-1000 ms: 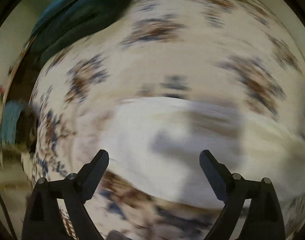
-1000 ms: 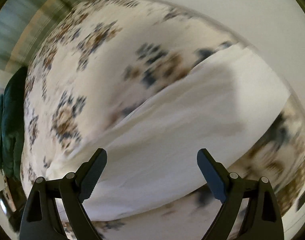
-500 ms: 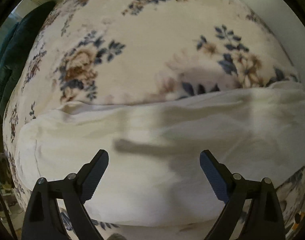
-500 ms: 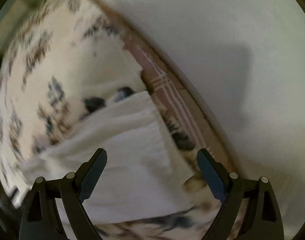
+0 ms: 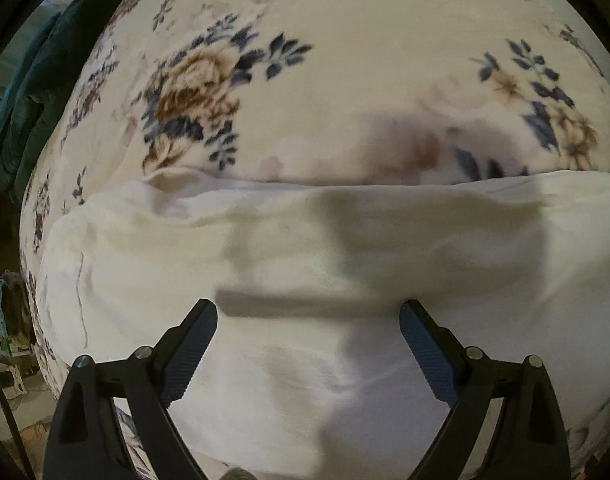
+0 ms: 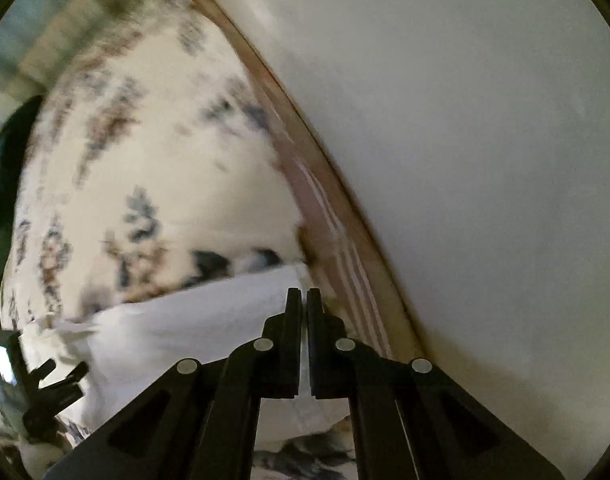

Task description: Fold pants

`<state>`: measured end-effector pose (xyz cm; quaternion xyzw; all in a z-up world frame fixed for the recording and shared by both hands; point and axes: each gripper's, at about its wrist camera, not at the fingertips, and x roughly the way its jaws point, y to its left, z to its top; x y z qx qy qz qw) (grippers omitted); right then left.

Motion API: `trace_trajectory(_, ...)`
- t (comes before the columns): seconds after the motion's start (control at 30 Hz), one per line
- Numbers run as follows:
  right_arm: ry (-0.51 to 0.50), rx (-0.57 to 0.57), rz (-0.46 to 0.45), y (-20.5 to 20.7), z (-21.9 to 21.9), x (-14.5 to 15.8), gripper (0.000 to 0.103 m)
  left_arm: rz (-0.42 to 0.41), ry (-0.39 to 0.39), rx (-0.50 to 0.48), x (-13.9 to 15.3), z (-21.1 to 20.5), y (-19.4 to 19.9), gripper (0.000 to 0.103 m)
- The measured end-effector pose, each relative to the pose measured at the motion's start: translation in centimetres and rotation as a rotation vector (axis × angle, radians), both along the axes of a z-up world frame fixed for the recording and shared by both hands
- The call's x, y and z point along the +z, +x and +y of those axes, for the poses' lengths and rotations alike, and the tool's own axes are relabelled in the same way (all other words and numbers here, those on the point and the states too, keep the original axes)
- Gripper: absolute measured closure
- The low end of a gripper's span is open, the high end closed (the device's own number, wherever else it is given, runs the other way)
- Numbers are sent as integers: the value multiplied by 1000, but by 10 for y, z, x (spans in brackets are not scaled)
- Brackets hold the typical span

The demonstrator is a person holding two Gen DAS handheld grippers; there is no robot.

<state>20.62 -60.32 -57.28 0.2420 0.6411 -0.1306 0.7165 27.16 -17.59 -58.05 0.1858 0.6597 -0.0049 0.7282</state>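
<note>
Floral bedspread point(image 5: 345, 60) carries the white pants point(image 5: 305, 272); right gripper point(image 6: 303, 300) pinches their far corner, jaws clamped, left gripper point(image 5: 309, 320) hovers wide above. Next, probably a matching grip.

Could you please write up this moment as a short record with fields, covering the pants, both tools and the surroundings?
garment: white pants lying flat across a floral blanket
left tool: open, above the pants, holding nothing
right tool: shut at the pants' end near the wall; grip on fabric unclear
side item: dark teal cloth at the blanket's edge
</note>
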Motion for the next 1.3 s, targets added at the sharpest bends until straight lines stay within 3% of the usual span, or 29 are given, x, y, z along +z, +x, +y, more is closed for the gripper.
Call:
trace_trajectory(0.1,-7,32,78,-3,7,-17,90,5,3,1,-1,2,-2,9)
trace_trajectory(0.17,-5,5,41,-11,7,-10,55,9,3,-2,-2,3,-4,9)
trace_trajectory(0.2,10,-31,26,-17,2,-7,27,9,4,-4,-1,3,-4,9)
trace_trajectory(0.23,33,-79,14,-26,-3,-4,22,10,6,-5,-1,3,-6,9)
trace_trajectory(0.37,100,-261,14,-72,-12,5,22,-41,-1,-8,17,2,-14,9)
trace_trajectory(0.43,85,-330,10,-95,-2,9,23,-84,-7,-25,30,-2,-22,9)
trace_trajectory(0.53,74,-373,-43,-120,19,15,39,-120,-16,-64,40,-13,-34,9)
trace_trajectory(0.67,281,-449,-132,-119,27,-11,39,-93,3,-97,30,-19,-41,9)
trace_trajectory(0.7,314,-477,-145,-115,29,-22,50,-77,-1,-88,28,-17,-41,9)
trace_trajectory(0.73,320,-492,-139,-107,33,-31,77,-61,-7,-75,26,-13,-41,9)
trace_trajectory(0.77,305,-488,-113,-101,37,-36,87,-51,-9,-63,25,-8,-40,9)
trace_trajectory(0.83,226,-441,-99,-87,47,-28,90,-63,-6,-48,29,0,-42,9)
trace_trajectory(0.9,96,-344,-90,-76,59,-12,90,-81,4,-33,34,10,-43,9)
trace_trajectory(0.97,36,-325,-34,-76,57,-21,90,-86,7,1,37,25,-43,9)
trace_trajectory(1.03,161,-397,112,-90,49,-62,90,-74,7,41,36,40,-42,9)
trace_trajectory(1.1,249,-465,154,-97,44,-72,87,-69,-7,93,40,59,-40,9)
trace_trajectory(1.17,214,-474,158,-95,43,-45,62,-85,-24,135,48,76,-39,9)
trace_trajectory(1.2,163,-482,130,-94,45,-20,43,-102,-36,159,53,88,-37,9)
trace_trajectory(1.3,44,-443,-7,-84,72,53,39,-142,-33,202,61,120,-32,9)
